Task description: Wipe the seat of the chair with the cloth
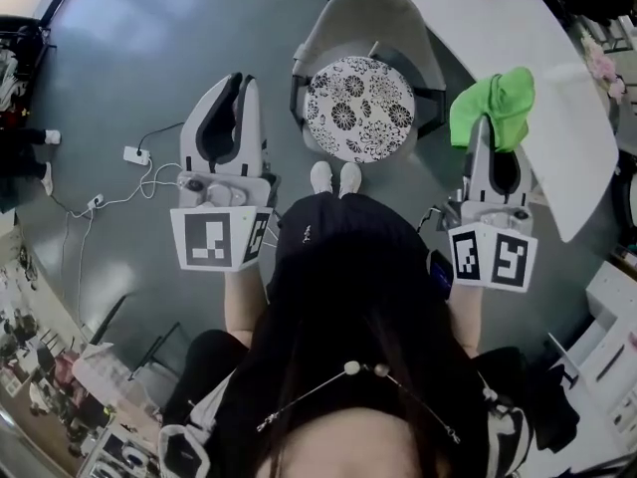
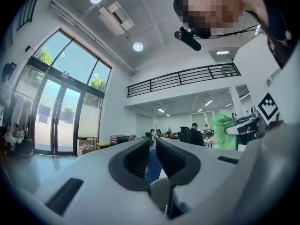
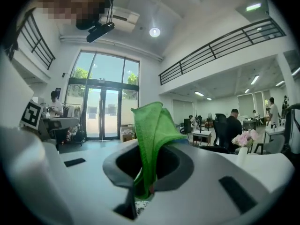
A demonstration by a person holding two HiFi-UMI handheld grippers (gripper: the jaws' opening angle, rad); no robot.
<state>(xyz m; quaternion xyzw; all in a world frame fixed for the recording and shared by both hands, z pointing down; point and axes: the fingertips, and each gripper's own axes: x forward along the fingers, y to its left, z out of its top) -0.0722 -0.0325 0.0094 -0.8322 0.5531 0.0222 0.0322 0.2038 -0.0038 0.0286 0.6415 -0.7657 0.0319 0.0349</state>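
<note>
One green cloth [image 1: 495,103] pinched in the right tongs [image 1: 487,135]

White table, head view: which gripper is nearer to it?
Right. The right gripper, shut on the green cloth, is at the white table's edge; the left gripper is across the chair, well away from the table.

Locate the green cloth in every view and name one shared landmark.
Head view: upper right, green cloth pinched in the right gripper.
Left gripper view: cloth right of centre, mid-height.
Right gripper view: cloth at centre, standing up between the jaws.
Shared landmark: the right gripper holding it.
</note>
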